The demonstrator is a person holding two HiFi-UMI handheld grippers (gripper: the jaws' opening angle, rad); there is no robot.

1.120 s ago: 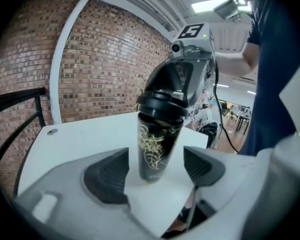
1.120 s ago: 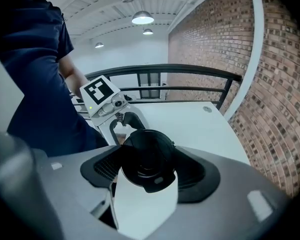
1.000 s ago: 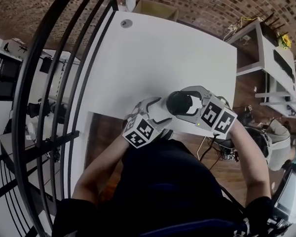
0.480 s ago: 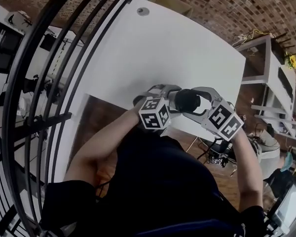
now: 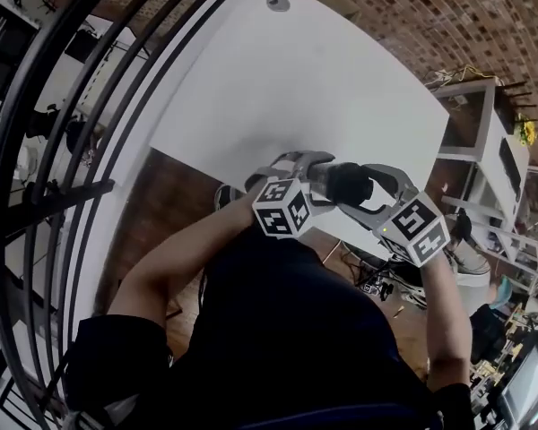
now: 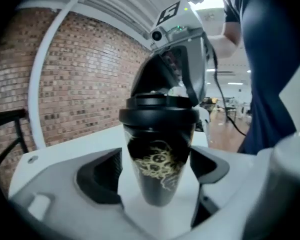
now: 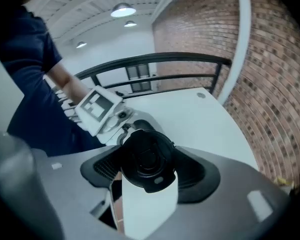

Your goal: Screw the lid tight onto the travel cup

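A black travel cup (image 6: 157, 166) with a gold pattern stands near the front edge of the white table (image 5: 278, 88). Its black lid (image 6: 159, 115) sits on top, also seen from above (image 7: 147, 156) and in the head view (image 5: 345, 184). My left gripper (image 6: 157, 184) reaches in level around the cup's body. Its jaws have just been opening, and a small gap shows beside the cup, so it is open. My right gripper (image 7: 147, 173) comes from above, shut on the lid with a pad on each side. The cup's base is hidden in the head view.
A black curved railing (image 5: 81, 106) runs along the table's left side. A round grommet (image 5: 277, 4) sits at the table's far end. White shelving (image 5: 484, 124) stands at the right over a brick floor. The person's dark torso fills the lower head view.
The left gripper has shifted right, closer to the cup, and rolled, so its marker cube shows a different face. The right gripper has stayed on the lid.
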